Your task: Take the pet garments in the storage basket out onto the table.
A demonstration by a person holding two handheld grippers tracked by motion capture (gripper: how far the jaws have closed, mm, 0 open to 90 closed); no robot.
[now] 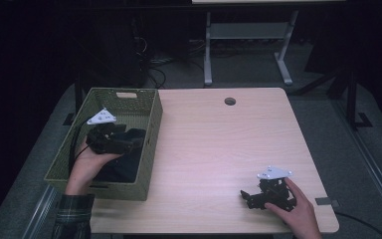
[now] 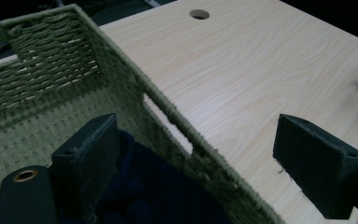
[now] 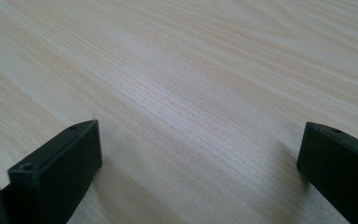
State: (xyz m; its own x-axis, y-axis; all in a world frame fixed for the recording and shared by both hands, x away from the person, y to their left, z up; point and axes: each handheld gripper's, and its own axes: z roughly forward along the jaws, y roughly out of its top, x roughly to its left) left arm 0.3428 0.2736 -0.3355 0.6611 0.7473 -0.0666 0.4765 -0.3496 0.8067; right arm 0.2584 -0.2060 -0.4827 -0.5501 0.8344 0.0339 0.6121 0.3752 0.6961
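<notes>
A green woven basket (image 1: pixel 151 127) stands on the left side of the light wooden table (image 1: pixel 219 144). A dark blue cloth (image 1: pixel 124 167) lies inside it. My left gripper (image 1: pixel 132 140) hovers over the basket's right wall, held in a hand. In the left gripper view the gripper (image 2: pixel 198 130) is open and straddles the basket wall (image 2: pixel 168 112): one jaw is over the cloth (image 2: pixel 154 191), the other over the tabletop. My right gripper (image 1: pixel 247 195) rests low near the table's front right, held in a hand. It is open (image 3: pixel 200 130) over bare wood, with nothing between the jaws.
A round cable hole (image 1: pixel 230 101) sits near the table's far edge. A small grey tab (image 1: pixel 327 201) lies at the front right corner. Behind the table stand a metal table frame (image 1: pixel 246 35) and cables on the floor.
</notes>
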